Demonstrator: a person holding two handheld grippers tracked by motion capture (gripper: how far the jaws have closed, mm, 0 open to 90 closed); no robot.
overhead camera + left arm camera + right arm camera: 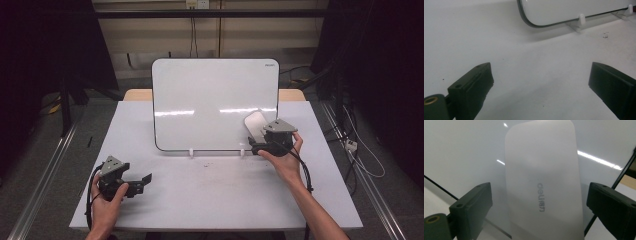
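Nearest the person, the left gripper (143, 178) is idling low over the bare tabletop (210, 190), its jaws spread wide with nothing between them, probably keeping out of the way. Farther off, the right gripper (255, 145) is facing the whiteboard eraser (544, 185), jaws spread either side without touching it. The eraser is sitting flat against the propped whiteboard (210, 95), likely held there magnetically.

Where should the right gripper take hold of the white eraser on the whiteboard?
Across its two long edges, coming straight at its face. The eraser lies flat against the whiteboard, long and narrow, and the right gripper already has its open jaws on either side.
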